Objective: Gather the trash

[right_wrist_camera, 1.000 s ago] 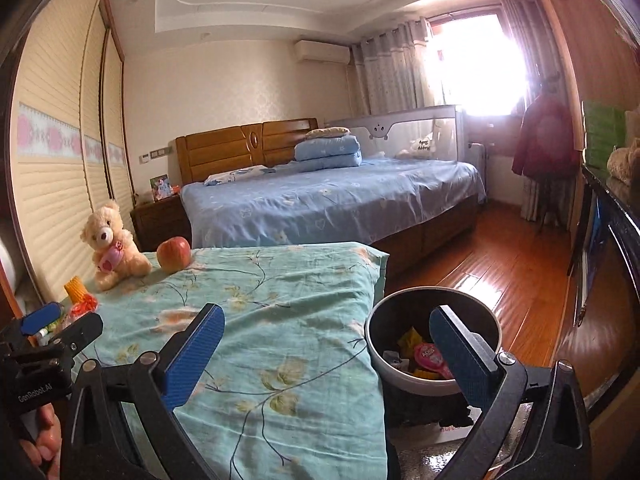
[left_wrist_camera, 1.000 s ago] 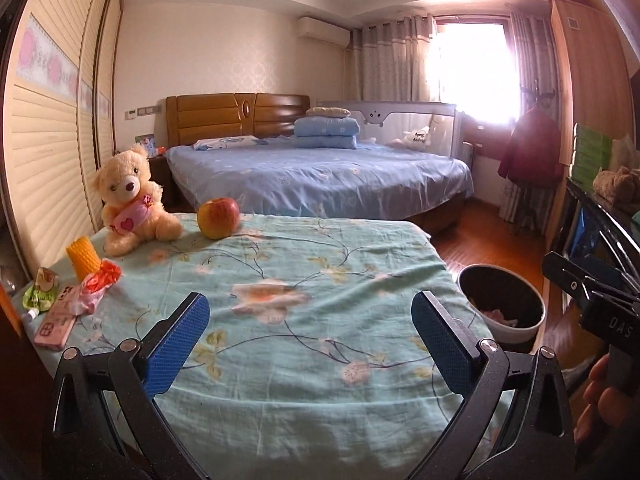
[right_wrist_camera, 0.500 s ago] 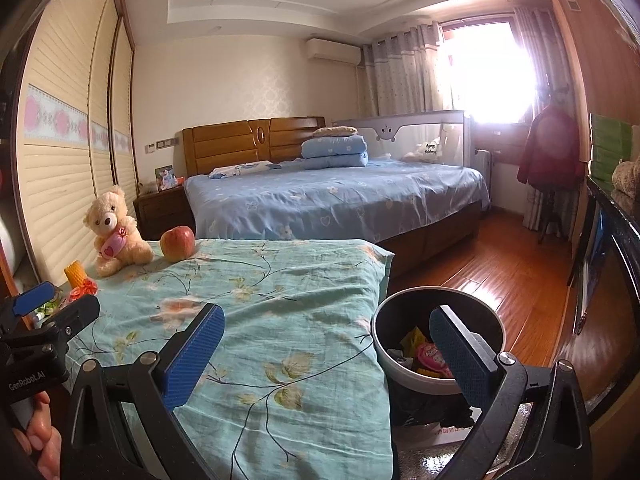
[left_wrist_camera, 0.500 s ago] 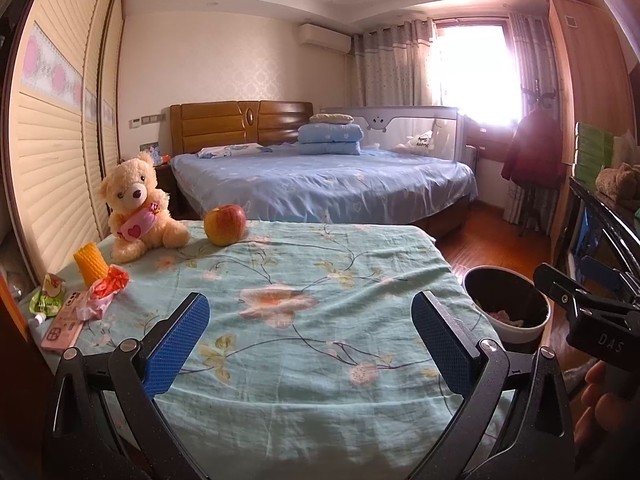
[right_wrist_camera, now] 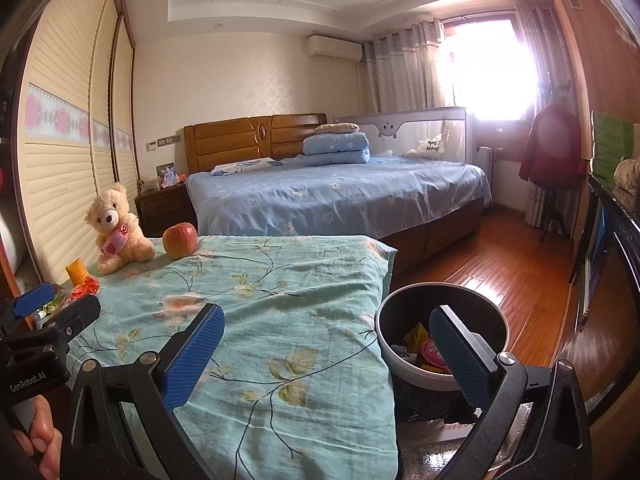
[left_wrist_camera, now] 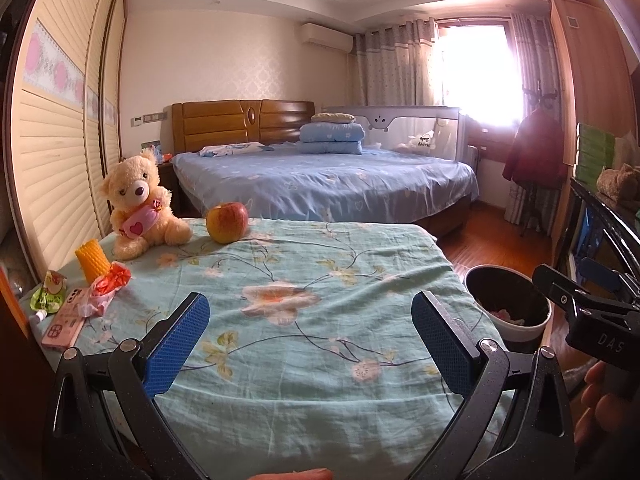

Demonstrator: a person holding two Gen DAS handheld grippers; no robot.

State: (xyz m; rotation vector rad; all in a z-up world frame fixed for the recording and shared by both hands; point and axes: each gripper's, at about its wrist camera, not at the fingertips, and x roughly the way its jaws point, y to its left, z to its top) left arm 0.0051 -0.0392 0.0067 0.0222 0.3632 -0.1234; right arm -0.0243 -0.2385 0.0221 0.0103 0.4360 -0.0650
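A crumpled red and white wrapper and a green juice pouch lie at the left edge of the floral-covered table. The round trash bin stands on the floor by the table's right side and holds several colourful wrappers; in the left wrist view the trash bin shows at the right. My left gripper hangs open over the table's near middle, nothing between its blue pads. My right gripper is open too, spanning the table's right edge and the bin.
A teddy bear, an apple, a yellow corn-shaped object and a pink phone sit on the table's left and far side. A large blue bed stands behind. Wooden floor lies right of the bin.
Both views have drifted slightly back and upward; the table's far objects sit a little more central. Both grippers stay open and empty.
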